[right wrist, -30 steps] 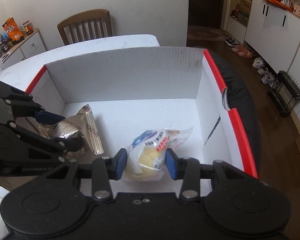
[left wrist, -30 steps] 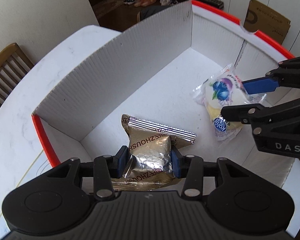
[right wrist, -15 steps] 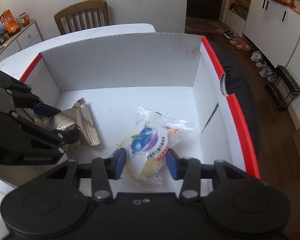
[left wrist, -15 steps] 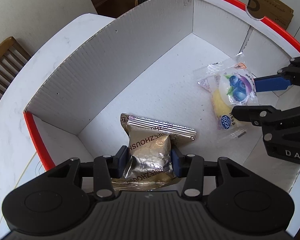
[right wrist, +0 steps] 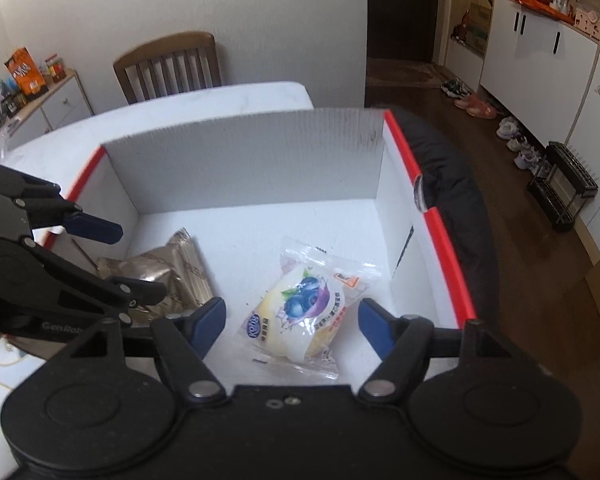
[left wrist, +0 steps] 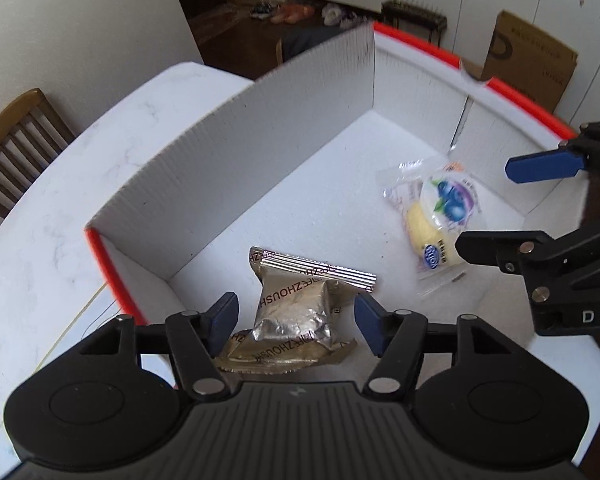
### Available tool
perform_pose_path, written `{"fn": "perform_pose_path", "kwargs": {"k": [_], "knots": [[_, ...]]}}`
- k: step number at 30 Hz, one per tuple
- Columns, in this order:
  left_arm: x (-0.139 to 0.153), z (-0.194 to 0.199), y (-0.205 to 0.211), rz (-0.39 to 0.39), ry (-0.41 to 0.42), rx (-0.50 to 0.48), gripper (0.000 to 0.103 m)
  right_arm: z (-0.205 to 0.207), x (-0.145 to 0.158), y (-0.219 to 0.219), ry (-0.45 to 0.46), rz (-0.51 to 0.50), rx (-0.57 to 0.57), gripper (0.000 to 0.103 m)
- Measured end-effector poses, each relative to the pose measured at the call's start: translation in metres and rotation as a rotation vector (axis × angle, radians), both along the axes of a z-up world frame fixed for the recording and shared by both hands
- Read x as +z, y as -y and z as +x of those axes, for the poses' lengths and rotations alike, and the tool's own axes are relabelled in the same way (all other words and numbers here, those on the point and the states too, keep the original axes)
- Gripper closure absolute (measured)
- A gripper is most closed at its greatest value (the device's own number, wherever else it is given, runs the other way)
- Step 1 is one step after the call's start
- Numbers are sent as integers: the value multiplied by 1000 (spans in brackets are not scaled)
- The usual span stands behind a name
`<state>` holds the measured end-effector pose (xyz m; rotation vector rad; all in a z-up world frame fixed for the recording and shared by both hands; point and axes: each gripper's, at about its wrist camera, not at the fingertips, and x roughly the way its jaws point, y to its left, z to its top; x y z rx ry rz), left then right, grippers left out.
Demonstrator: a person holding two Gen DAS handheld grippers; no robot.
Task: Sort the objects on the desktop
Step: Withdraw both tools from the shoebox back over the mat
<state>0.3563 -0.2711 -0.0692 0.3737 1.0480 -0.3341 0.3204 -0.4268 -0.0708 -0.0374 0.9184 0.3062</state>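
A silver-gold foil snack packet (left wrist: 296, 312) lies on the floor of the white cardboard box with red rim (left wrist: 236, 184). My left gripper (left wrist: 296, 320) is open, its blue pads either side of the packet without touching it. A clear-wrapped blueberry pastry (right wrist: 304, 312) lies on the box floor to the right; it also shows in the left wrist view (left wrist: 440, 220). My right gripper (right wrist: 292, 324) is open and above it, pads apart from the wrapper. The foil packet shows in the right wrist view (right wrist: 168, 276) under the left gripper (right wrist: 128, 260).
The box (right wrist: 260, 168) stands on a white marble table (left wrist: 60, 208). A wooden chair (right wrist: 168, 66) is behind the table. A black cushion (right wrist: 456, 200) lies along the box's right side. Cabinets and shoes stand on the floor at far right.
Both grippers have opened and let go: the foil packet and the blueberry pastry now lie free on the box floor. Both grippers have lifted and drawn back slightly.
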Motion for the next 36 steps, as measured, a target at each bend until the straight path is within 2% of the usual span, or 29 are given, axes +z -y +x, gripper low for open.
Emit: {"fn": "perform_pose_path", "kwargs": {"k": [10, 18, 24, 30, 36], "knots": [[36, -35, -17, -133, 83, 22, 40, -33, 34, -1, 74, 48, 10, 30], [61, -71, -37, -202, 171, 36, 40, -60, 61, -12, 145, 72, 20, 30], [74, -100, -64, -258, 187, 41, 40, -80, 73, -29, 183, 74, 29, 30], [80, -132, -94, -279, 226, 71, 40, -105, 86, -52, 233, 74, 41, 30], [79, -161, -128, -286, 252, 97, 40, -124, 85, -86, 257, 52, 48, 29]]}}
